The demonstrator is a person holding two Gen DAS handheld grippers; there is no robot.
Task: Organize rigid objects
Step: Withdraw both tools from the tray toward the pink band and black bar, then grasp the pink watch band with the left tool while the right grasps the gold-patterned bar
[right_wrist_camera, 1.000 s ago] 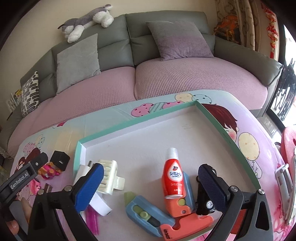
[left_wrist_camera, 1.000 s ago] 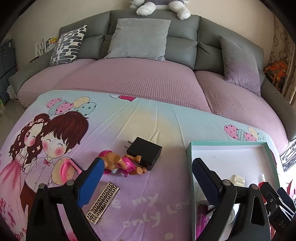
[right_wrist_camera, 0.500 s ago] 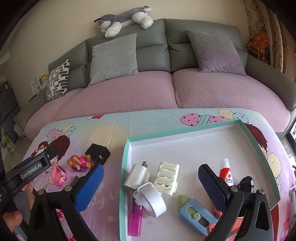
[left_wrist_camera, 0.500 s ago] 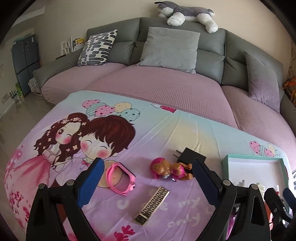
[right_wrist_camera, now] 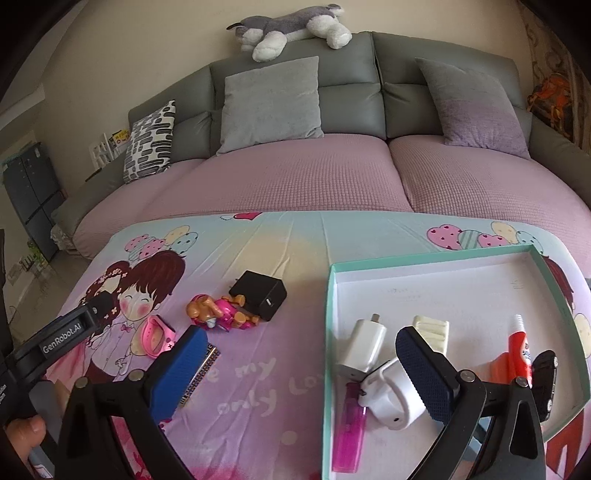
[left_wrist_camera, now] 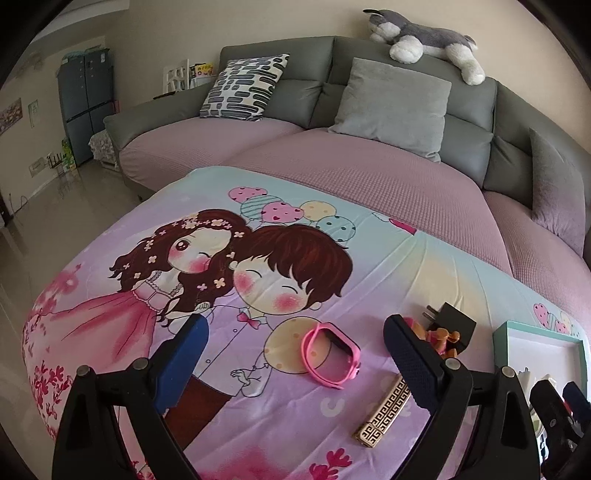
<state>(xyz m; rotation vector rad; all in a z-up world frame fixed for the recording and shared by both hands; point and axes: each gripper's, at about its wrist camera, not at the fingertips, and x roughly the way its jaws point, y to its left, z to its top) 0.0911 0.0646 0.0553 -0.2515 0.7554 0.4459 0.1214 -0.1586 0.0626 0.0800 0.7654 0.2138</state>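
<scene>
My left gripper (left_wrist_camera: 295, 354), released and empty, frames the pink watch (left_wrist_camera: 331, 355), left of the tray (left_wrist_camera: 576, 347).

A grey upholstered sofa (right_wrist_camera: 351, 96) with pink quilted seat covers (right_wrist_camera: 295, 177) stands behind the table. A grey-and-white plush husky (right_wrist_camera: 291, 27) lies on its backrest. A plain grey cushion (right_wrist_camera: 271, 99), a black-and-white patterned cushion (right_wrist_camera: 149, 142) and a grey-purple cushion (right_wrist_camera: 471, 101) lean against it. A cartoon-printed cloth (left_wrist_camera: 258, 266) covers the table. A dark blue cabinet (left_wrist_camera: 86, 107) stands at far left.
</scene>
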